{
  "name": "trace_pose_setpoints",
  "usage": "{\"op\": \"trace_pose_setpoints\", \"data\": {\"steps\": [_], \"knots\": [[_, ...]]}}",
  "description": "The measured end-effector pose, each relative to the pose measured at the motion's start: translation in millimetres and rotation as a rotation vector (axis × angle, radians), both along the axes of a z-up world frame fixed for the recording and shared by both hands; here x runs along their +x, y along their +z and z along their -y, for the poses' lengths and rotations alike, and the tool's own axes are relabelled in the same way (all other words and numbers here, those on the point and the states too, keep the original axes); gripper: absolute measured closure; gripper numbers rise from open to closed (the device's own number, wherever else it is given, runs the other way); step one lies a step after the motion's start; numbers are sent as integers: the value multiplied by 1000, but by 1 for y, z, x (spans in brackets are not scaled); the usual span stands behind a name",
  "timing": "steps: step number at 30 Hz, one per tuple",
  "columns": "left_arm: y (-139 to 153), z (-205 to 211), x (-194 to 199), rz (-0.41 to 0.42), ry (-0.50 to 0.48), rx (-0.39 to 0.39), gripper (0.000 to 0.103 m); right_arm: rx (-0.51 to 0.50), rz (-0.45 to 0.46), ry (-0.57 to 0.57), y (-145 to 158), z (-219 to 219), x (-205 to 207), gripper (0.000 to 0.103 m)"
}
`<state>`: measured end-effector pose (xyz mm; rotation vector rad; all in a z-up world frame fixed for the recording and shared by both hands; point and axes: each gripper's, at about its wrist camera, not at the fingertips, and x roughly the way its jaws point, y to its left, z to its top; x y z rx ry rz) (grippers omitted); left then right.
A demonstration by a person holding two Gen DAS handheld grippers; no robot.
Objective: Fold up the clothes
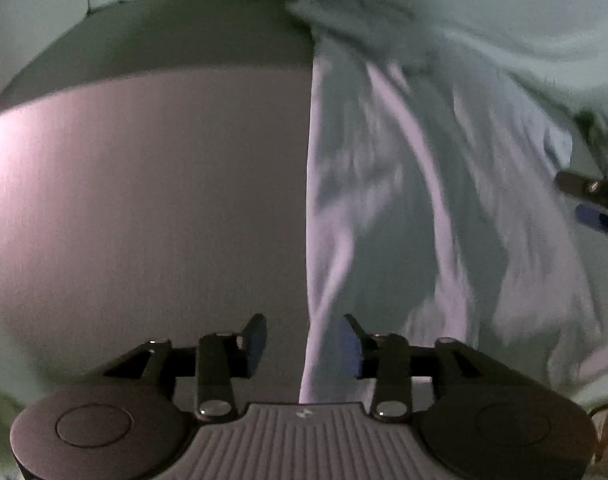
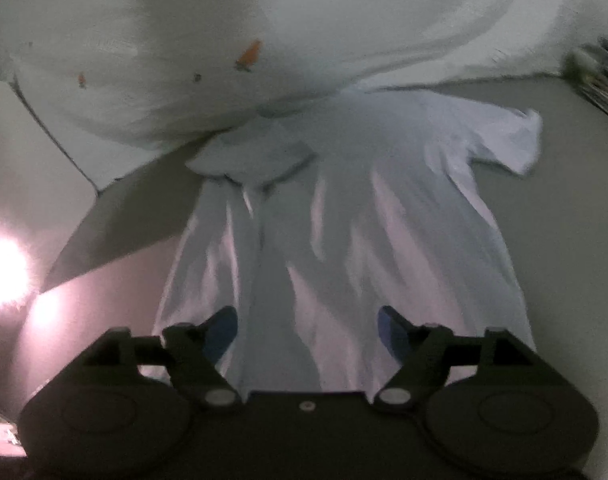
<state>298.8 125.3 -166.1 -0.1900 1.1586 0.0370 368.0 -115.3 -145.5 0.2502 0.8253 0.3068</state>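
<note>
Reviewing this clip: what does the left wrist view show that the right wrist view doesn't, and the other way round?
Only the left wrist view shows the right gripper at the frame's right edge, and the shirt's straight left edge. Only the right wrist view shows the collar, a spread sleeve and a glare spot. Both show the pale shirt lying wrinkled on the table, with each gripper open.

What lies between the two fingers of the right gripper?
Only the white shirt: the right wrist view shows its wrinkled cloth in the gap of the open right gripper.
</note>
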Motion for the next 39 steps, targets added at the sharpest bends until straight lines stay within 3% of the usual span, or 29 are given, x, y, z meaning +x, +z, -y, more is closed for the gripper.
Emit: {"op": "trace_pose_setpoints", "data": {"steps": [5, 6, 7, 8, 9, 10, 15, 16, 19, 24, 26, 27, 28, 31, 35, 39], "knots": [[7, -6, 38, 58, 74, -7, 56, -79, 61, 82, 3, -29, 56, 24], [8, -7, 48, 68, 87, -12, 56, -78, 68, 92, 5, -33, 67, 30], [6, -9, 64, 74, 93, -22, 56, -75, 82, 104, 7, -38, 81, 50], [4, -14, 81, 78, 97, -31, 56, -71, 96, 115, 10, -44, 95, 60], [2, -18, 99, 82, 102, -40, 56, -75, 104, 122, 11, -48, 110, 69], [-1, -21, 118, 83, 106, -47, 56, -82, 105, 132, 11, -52, 125, 70], [-21, -30, 219, 100, 123, -61, 56, -123, 104, 158, 0, -74, 221, 70], [-22, -39, 233, 106, 131, -62, 56, -132, 99, 159, -6, -79, 246, 66], [-26, -52, 259, 116, 156, -68, 56, -160, 93, 155, -25, -95, 312, 47], [-32, -64, 295, 130, 202, -83, 56, -216, 84, 201, -59, -125, 388, 44], [-35, -69, 309, 135, 220, -89, 55, -207, 66, 263, -70, -134, 402, 48], [-36, -71, 317, 138, 229, -92, 55, -213, 92, 278, -72, -137, 402, 55], [-37, -74, 324, 140, 238, -95, 55, -220, 134, 310, -72, -140, 399, 93], [-39, -67, 329, 143, 244, -82, 55, -239, 213, 302, -62, -139, 386, 99], [-35, -66, 335, 154, 209, -37, 53, -290, 300, 93, -33, -95, 357, 99], [-40, -50, 340, 154, 163, -26, 49, -375, 190, -51, -56, -53, 346, 99]]}}
